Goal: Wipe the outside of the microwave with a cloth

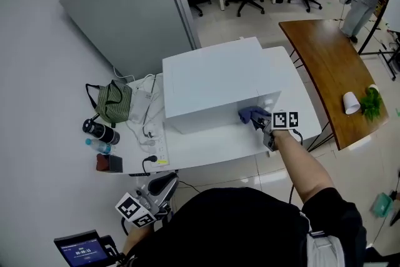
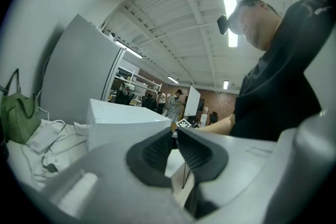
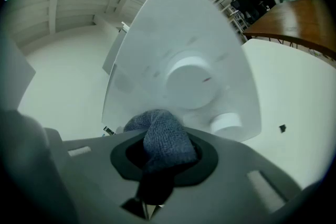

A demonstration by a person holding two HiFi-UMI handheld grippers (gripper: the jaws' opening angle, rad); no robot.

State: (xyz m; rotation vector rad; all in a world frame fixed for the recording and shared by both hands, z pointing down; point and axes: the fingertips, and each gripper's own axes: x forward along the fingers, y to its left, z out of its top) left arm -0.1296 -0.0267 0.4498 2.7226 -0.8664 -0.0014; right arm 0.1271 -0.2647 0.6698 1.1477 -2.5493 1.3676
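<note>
The white microwave (image 1: 219, 87) stands on a white table (image 1: 219, 147). My right gripper (image 1: 260, 121) is shut on a blue cloth (image 1: 250, 114) and holds it against the microwave's front at its right end. In the right gripper view the cloth (image 3: 163, 139) bunches out between the jaws, just short of the control panel's big dial (image 3: 191, 81) and a smaller knob (image 3: 226, 122). My left gripper (image 1: 157, 189) hangs low at the table's near left, away from the microwave. Its jaws (image 2: 175, 136) are shut with nothing between them, and the microwave (image 2: 121, 120) shows beyond.
Left of the microwave lie a green bag (image 1: 114, 102), cables, a power strip (image 1: 159, 150), a black bottle (image 1: 100, 131) and a water bottle (image 1: 99, 146). A wooden table (image 1: 331, 72) at the right carries a white cup (image 1: 350, 102) and a plant (image 1: 372, 103). A grey partition (image 1: 131, 6) stands behind.
</note>
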